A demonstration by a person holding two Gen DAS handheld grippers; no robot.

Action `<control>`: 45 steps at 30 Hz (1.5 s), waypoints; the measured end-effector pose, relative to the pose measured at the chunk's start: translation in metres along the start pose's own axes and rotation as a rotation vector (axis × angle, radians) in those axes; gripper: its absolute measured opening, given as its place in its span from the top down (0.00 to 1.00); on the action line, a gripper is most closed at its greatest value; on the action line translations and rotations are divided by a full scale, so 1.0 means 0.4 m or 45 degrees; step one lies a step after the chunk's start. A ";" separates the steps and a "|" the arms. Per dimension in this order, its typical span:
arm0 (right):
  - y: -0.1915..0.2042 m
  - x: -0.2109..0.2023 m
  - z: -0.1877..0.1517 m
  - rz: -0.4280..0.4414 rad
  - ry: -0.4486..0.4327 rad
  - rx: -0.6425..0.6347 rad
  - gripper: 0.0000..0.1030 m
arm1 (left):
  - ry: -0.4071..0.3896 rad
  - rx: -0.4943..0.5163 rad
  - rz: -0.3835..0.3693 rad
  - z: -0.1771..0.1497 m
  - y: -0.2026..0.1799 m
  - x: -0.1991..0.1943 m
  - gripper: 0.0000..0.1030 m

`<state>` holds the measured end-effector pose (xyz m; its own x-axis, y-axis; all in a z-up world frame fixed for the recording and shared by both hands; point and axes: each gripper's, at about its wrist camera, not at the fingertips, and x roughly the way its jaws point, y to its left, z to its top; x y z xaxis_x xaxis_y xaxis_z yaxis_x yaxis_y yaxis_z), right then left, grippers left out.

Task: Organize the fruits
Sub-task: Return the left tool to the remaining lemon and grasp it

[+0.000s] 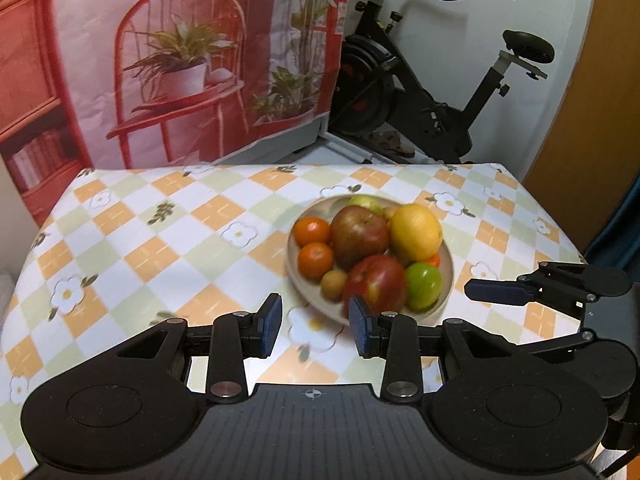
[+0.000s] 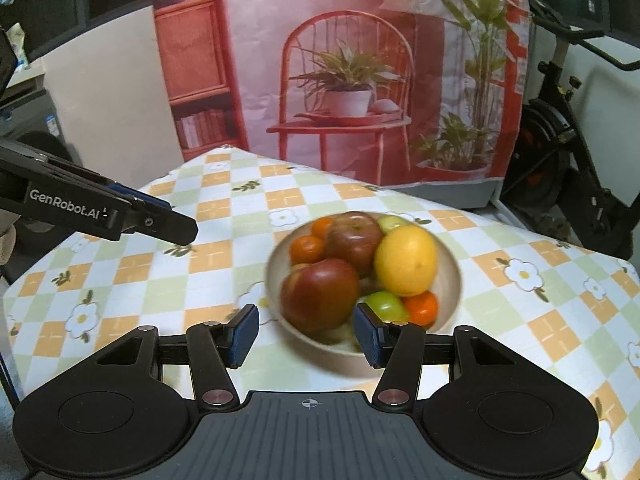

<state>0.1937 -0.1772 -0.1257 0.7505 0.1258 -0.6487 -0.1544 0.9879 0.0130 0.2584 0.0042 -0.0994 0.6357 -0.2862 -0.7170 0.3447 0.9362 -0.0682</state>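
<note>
A beige bowl [image 1: 308, 292] [image 2: 450, 276] of fruit stands on the checkered tablecloth. It holds two red apples [image 1: 376, 284] [image 2: 320, 294], a yellow citrus [image 1: 416, 232] [image 2: 406, 260], green apples [image 1: 423, 285] [image 2: 386, 306] and several small oranges [image 1: 316, 260] [image 2: 306, 249]. My left gripper [image 1: 316, 326] is open and empty just in front of the bowl. My right gripper [image 2: 306, 332] is open and empty at the bowl's near rim; it also shows from the side in the left wrist view [image 1: 496, 292].
The table [image 1: 160, 240] is covered by an orange, green and white cloth with flowers. A printed backdrop [image 1: 180, 60] hangs behind it. An exercise bike [image 1: 440, 92] stands at the back right. The left gripper shows at the left of the right wrist view [image 2: 120, 212].
</note>
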 end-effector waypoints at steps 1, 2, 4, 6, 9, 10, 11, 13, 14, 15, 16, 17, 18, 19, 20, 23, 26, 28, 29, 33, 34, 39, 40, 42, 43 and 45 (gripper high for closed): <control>0.015 -0.002 -0.004 0.005 0.002 -0.008 0.52 | 0.000 -0.004 0.001 -0.010 0.007 -0.007 0.62; 0.028 -0.002 -0.009 0.012 0.004 -0.012 0.52 | 0.001 -0.009 0.004 -0.021 0.014 -0.012 0.62; 0.059 -0.002 -0.022 0.034 0.010 -0.018 0.52 | 0.005 -0.025 0.007 -0.048 0.033 -0.025 0.62; 0.087 -0.001 -0.032 0.052 0.018 -0.024 0.52 | 0.010 -0.050 0.007 -0.075 0.053 -0.035 0.62; 0.135 0.006 -0.048 0.089 0.030 -0.035 0.52 | 0.019 -0.094 0.003 -0.111 0.085 -0.046 0.62; 0.150 0.008 -0.053 0.098 0.036 -0.042 0.52 | 0.021 -0.111 0.000 -0.122 0.096 -0.050 0.62; 0.162 0.009 -0.055 0.105 0.040 -0.050 0.52 | 0.021 -0.126 -0.004 -0.131 0.104 -0.053 0.62; 0.189 0.011 -0.060 0.120 0.047 -0.069 0.52 | 0.019 -0.155 -0.012 -0.151 0.120 -0.059 0.62; 0.202 0.012 -0.061 0.128 0.053 -0.077 0.52 | 0.019 -0.170 -0.017 -0.161 0.129 -0.061 0.62; 0.212 0.012 -0.062 0.133 0.056 -0.085 0.52 | 0.019 -0.180 -0.020 -0.168 0.137 -0.060 0.62; 0.224 0.012 -0.062 0.140 0.058 -0.096 0.52 | 0.017 -0.191 -0.023 -0.178 0.145 -0.062 0.62; 0.231 0.011 -0.062 0.147 0.059 -0.103 0.52 | 0.016 -0.203 -0.025 -0.185 0.152 -0.063 0.62; 0.240 0.010 -0.060 0.155 0.061 -0.116 0.52 | 0.015 -0.212 -0.027 -0.190 0.157 -0.062 0.62; 0.247 0.009 -0.059 0.159 0.063 -0.130 0.52 | 0.014 -0.223 -0.028 -0.193 0.163 -0.061 0.62; 0.255 0.009 -0.057 0.163 0.068 -0.147 0.52 | 0.013 -0.234 -0.031 -0.196 0.169 -0.062 0.62; 0.271 0.017 -0.056 0.177 0.088 -0.177 0.52 | 0.009 -0.261 -0.040 -0.204 0.185 -0.062 0.62; 0.287 0.033 -0.060 0.180 0.114 -0.208 0.52 | 0.013 -0.280 -0.059 -0.205 0.189 -0.057 0.62; 0.298 0.042 -0.066 0.188 0.134 -0.226 0.52 | 0.016 -0.291 -0.071 -0.209 0.191 -0.053 0.62; 0.301 0.045 -0.070 0.194 0.142 -0.234 0.52 | 0.018 -0.299 -0.083 -0.211 0.191 -0.050 0.62; 0.312 0.054 -0.087 0.208 0.174 -0.270 0.53 | 0.033 -0.334 -0.110 -0.218 0.196 -0.035 0.62; 0.312 0.057 -0.091 0.215 0.183 -0.273 0.53 | 0.036 -0.339 -0.116 -0.219 0.197 -0.032 0.62; 0.295 0.051 -0.102 0.221 0.169 -0.263 0.58 | 0.058 -0.362 -0.162 -0.226 0.190 -0.023 0.62; 0.291 0.050 -0.104 0.226 0.167 -0.255 0.58 | 0.064 -0.371 -0.177 -0.227 0.188 -0.021 0.62; 0.282 0.043 -0.115 0.232 0.160 -0.239 0.58 | 0.072 -0.380 -0.205 -0.231 0.182 -0.015 0.62; 0.277 0.039 -0.122 0.236 0.156 -0.228 0.59 | 0.076 -0.382 -0.219 -0.233 0.178 -0.012 0.62; 0.267 0.031 -0.135 0.242 0.151 -0.202 0.59 | 0.087 -0.380 -0.243 -0.235 0.169 -0.005 0.62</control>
<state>0.1517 -0.0749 -0.1735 0.6195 0.2869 -0.7307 -0.3911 0.9199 0.0296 0.2155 0.0873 -0.1680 0.5279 -0.4567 -0.7160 0.2290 0.8884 -0.3978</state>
